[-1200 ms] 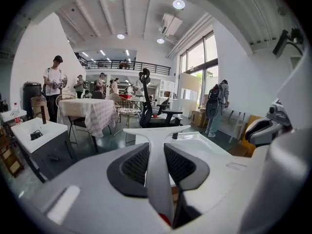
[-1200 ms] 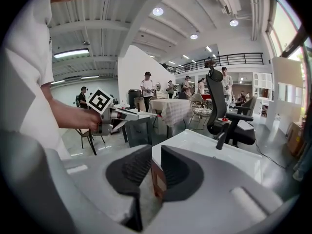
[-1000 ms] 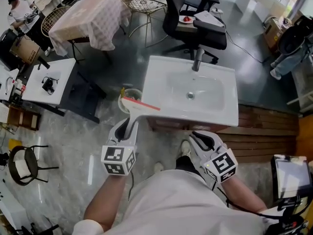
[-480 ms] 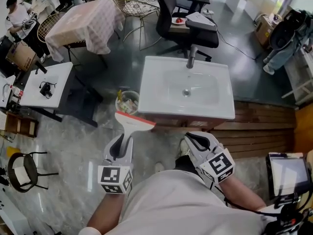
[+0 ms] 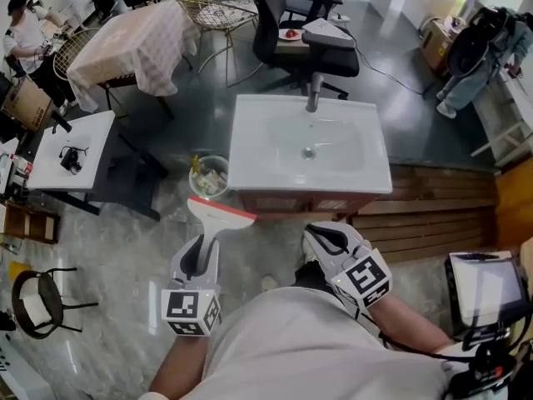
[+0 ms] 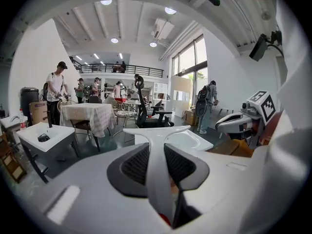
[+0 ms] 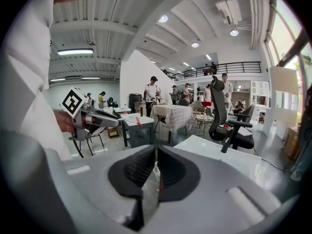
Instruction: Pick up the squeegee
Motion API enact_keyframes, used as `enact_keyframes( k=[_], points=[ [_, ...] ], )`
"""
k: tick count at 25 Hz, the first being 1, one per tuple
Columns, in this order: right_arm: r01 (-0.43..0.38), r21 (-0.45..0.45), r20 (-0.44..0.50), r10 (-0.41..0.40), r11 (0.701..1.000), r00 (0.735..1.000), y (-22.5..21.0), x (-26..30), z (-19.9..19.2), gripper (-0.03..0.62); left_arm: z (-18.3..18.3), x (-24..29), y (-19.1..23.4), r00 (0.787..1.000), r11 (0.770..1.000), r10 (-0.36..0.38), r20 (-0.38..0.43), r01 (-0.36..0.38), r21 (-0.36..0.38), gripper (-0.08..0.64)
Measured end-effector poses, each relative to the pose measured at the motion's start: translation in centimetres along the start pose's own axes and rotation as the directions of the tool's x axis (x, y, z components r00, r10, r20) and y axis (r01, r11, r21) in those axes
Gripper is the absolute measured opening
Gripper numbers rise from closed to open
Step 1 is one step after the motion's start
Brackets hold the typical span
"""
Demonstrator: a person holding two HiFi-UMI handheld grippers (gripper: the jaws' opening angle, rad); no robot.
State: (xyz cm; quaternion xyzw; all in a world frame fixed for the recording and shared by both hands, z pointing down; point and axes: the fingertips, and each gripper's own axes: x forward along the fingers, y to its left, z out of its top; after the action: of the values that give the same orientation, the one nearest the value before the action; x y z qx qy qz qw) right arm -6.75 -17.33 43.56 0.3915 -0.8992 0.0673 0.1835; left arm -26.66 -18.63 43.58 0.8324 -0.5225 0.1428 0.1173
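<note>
ok, left gripper (image 5: 201, 255) is clamped on the squeegee (image 5: 220, 214): both dark ribbed pads press the white handle, plain in the left gripper view. handle runs up from the jaws, and the wide white head with a red-orange strip along the blade edge sits at the far end. squeegee is off any surface, held over the marble floor (image 5: 125, 257) in front of the person. its head is just near-side of the small round bin (image 5: 208, 178) and near the front left corner of the white sink (image 5: 250, 152), touching neither.

right gripper (image 5: 323, 238) has its pads pressed together with nothing between them. it is held low in front of the sink cabinet, well apart from the squeegee.

writing: each gripper carries a cube with black-and-white square markers, left cube (image 5: 190, 310), right cube (image 5: 364, 277); these are patterns only, no letters. two small pale patches on the cabinet front (image 5: 304, 203) could be labels, too small to read.

rest: grey faucet (image 5: 313, 92) at the back of the sink, black office chair (image 5: 287, 23) behind it, table with a checked cloth (image 5: 133, 44) far left. white side table (image 5: 79, 152) with a dark object on it, wood decking (image 5: 425, 219) right of the sink, a screen (image 5: 487, 286) at lower right.
</note>
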Motion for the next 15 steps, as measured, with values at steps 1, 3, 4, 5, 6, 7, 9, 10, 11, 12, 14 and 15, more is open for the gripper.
enact_keyframes(
  k=[1, 3, 4, 5, 6, 7, 9, 10, 11, 12, 14, 15],
  points=[
    [-0.001, -0.001, 0.000, 0.001, 1.000, 1.000, 0.2, 0.0, 0.0, 0.017, 0.0, -0.1, 0.0, 1.000, 1.000, -0.001, 0.002, 0.001, 0.000, 0.103],
    [-0.003, -0.004, 0.002, 0.003, 1.000, 1.000, 0.5, 0.1, 0.0, 0.015, -0.2, -0.2, 0.1, 1.000, 1.000, -0.002, 0.003, 0.002, 0.000, 0.102],
    [-0.003, -0.007, 0.003, 0.003, 1.000, 1.000, 0.6, 0.1, 0.0, 0.015, -0.3, -0.2, 0.1, 1.000, 1.000, -0.003, 0.003, 0.003, 0.000, 0.103],
    [-0.004, -0.010, 0.003, 0.004, 1.000, 1.000, 0.6, 0.1, 0.0, 0.014, -0.4, -0.2, 0.1, 1.000, 1.000, -0.004, 0.003, 0.004, -0.001, 0.103],
    [-0.004, -0.012, 0.003, 0.004, 1.000, 1.000, 0.7, 0.1, 0.0, 0.014, -0.5, -0.2, 0.1, 1.000, 1.000, -0.004, 0.002, 0.004, -0.002, 0.103],
    [-0.005, -0.015, 0.003, 0.005, 1.000, 1.000, 0.7, 0.1, 0.0, 0.014, -0.5, -0.2, 0.1, 1.000, 1.000, -0.005, 0.002, 0.005, -0.002, 0.103],
    [-0.004, -0.019, 0.002, 0.004, 1.000, 1.000, 0.7, 0.2, 0.0, 0.012, -0.5, -0.1, 0.1, 1.000, 1.000, -0.008, 0.001, 0.008, -0.001, 0.103],
    [-0.004, -0.019, 0.002, 0.004, 1.000, 1.000, 0.8, 0.3, 0.0, 0.011, -0.5, -0.1, 0.2, 1.000, 1.000, -0.009, 0.002, 0.009, 0.001, 0.102],
    [-0.005, -0.019, 0.003, 0.005, 1.000, 1.000, 0.9, 0.4, 0.2, 0.011, -0.5, 0.0, 0.3, 1.000, 1.000, -0.010, 0.002, 0.010, 0.004, 0.103],
    [-0.007, -0.018, 0.004, 0.007, 1.000, 1.000, 1.0, 0.6, 0.3, 0.011, -0.5, 0.0, 0.4, 1.000, 1.000, -0.011, 0.002, 0.011, 0.005, 0.102],
    [-0.009, -0.018, 0.004, 0.009, 1.000, 1.000, 1.2, 0.8, 0.5, 0.011, -0.5, 0.0, 0.5, 1.000, 1.000, -0.014, 0.000, 0.014, 0.005, 0.103],
    [-0.010, -0.019, 0.004, 0.010, 1.000, 1.000, 1.2, 0.8, 0.5, 0.009, -0.6, 0.1, 0.5, 1.000, 1.000, -0.016, -0.002, 0.016, 0.003, 0.103]
  ],
)
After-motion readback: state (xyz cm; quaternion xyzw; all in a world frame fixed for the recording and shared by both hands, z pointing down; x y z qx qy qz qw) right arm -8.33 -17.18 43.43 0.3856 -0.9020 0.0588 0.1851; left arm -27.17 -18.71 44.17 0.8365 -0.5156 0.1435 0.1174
